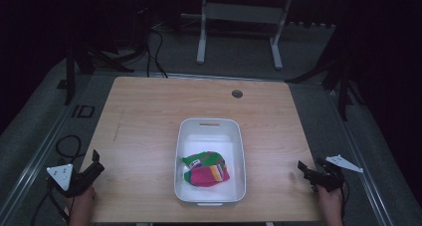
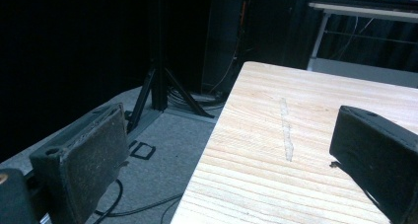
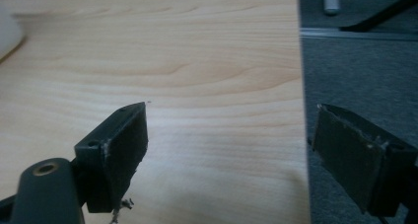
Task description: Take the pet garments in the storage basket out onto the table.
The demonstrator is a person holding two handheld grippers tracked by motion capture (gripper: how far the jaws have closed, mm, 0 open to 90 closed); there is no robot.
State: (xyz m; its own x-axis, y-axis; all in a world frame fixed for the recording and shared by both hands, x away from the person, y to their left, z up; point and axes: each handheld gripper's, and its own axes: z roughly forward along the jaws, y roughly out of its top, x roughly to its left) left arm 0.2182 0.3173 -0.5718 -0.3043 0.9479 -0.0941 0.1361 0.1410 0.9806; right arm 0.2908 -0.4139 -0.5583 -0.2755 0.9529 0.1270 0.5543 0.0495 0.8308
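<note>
Left tool [image 1: 94,161] sits at the desk's [image 1: 149,116] near-left edge, jaws wide apart, nothing between them; the left gripper view looks along the desk's left edge with the floor beside it. Right tool [image 1: 304,170] sits at the near-right edge, jaws spread wide and empty, straddling the desk edge in the right gripper view. White bin [image 1: 185,136] stands mid-desk, well apart from both tools. Inside it, toward the near end, lies a crumpled multicolour cloth [image 1: 206,169] in pink, green and orange stripes
</note>
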